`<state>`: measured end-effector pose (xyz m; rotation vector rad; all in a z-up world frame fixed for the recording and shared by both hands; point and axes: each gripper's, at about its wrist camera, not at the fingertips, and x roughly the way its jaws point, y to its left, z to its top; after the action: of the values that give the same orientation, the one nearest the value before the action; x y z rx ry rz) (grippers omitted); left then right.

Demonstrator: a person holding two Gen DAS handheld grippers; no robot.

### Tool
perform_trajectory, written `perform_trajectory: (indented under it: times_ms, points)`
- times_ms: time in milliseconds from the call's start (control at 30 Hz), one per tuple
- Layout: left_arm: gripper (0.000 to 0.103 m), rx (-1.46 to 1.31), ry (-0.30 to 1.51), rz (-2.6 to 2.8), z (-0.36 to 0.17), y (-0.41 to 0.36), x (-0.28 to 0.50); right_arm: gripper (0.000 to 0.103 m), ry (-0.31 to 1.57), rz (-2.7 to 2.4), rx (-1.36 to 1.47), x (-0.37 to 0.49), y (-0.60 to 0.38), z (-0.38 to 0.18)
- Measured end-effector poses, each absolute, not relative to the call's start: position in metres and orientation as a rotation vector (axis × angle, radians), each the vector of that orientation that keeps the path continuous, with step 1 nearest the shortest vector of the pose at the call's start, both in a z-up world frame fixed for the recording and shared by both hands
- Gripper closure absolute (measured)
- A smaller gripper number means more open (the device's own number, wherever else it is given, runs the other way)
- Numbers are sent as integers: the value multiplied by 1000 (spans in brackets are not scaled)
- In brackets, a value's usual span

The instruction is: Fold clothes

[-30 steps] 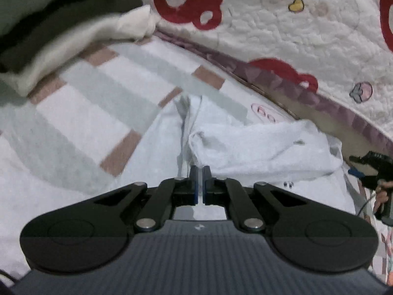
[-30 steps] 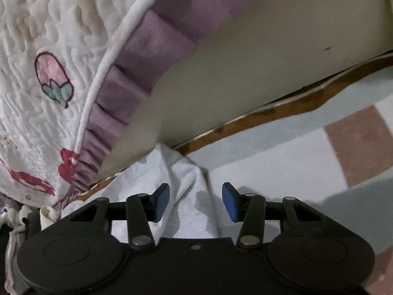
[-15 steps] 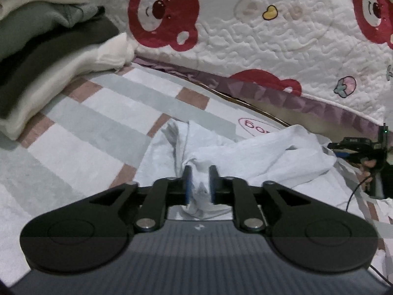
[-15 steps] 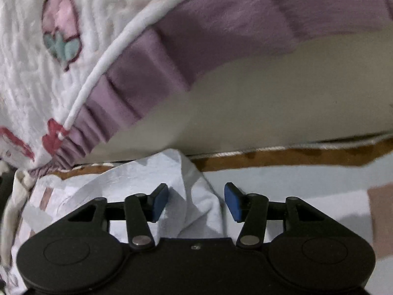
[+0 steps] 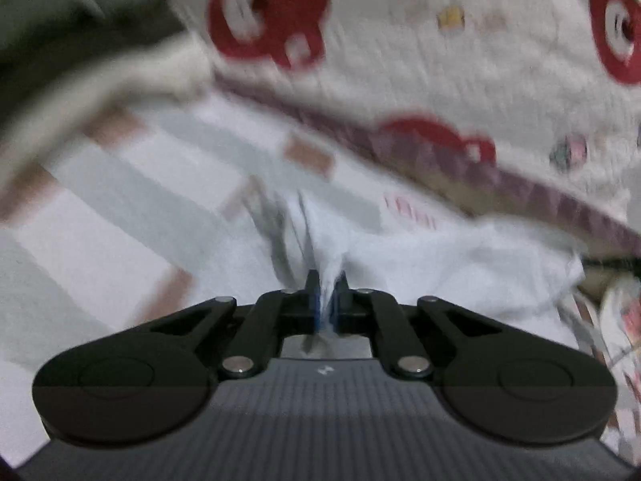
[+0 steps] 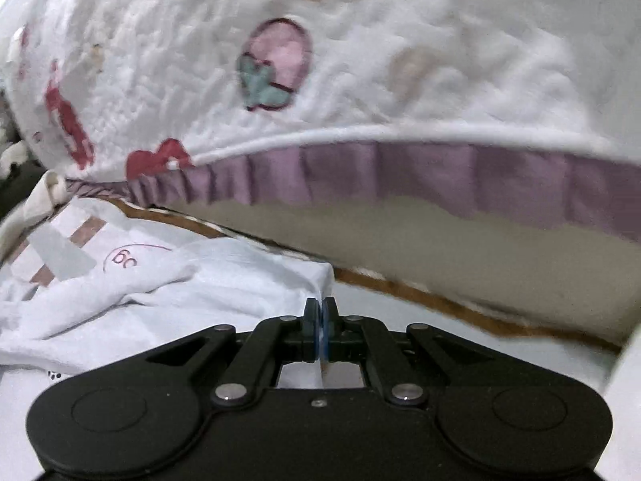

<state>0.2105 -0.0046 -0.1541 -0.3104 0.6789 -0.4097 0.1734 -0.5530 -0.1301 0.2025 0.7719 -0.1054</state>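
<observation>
Both the left matte-black two-finger gripper point(image 5: 327, 294) and its right twin point(image 6: 321, 320) show blue pads, round silver pivot screws, and ribbed grey housing.

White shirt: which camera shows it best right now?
The right wrist view. The white shirt is sharp there, crumpled on the checked sheet, its corner clamped in the right tool. The left wrist view is motion-blurred, showing only a bunched fold pinched in the left tool.
</observation>
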Motion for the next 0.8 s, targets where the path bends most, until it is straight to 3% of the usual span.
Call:
perform_trajectory:
  times_ms: [100,200,333,567,633,700,767,800]
  points:
    - [99,-251,726,-356,-144,5,187,100,862,-109,252,160,-553,-137]
    - [99,-182,865,-279,-161,7,178,101,1039,-170,65,159,-540,-164]
    - [97,-201,906,-307,-165,7,182,101,1080,-169,27,160,-534,-163]
    - [71,-44,848,-400,-155,-7,176,98,1059,-116,18,159,-532,-157]
    - [70,8,816,-439,-151,-11,175,97,1057,-82,31,158,-534,-161]
    - [70,48,786,-475,-149,-15,177,93,1048,-55,36,156,-537,-165]
    - [70,68,783,-503,-153,-21,180,75,1035,-51,44,155,-540,-166]
    - [70,78,781,-517,-156,-24,182,72,1029,-52,52,155,-541,-167]
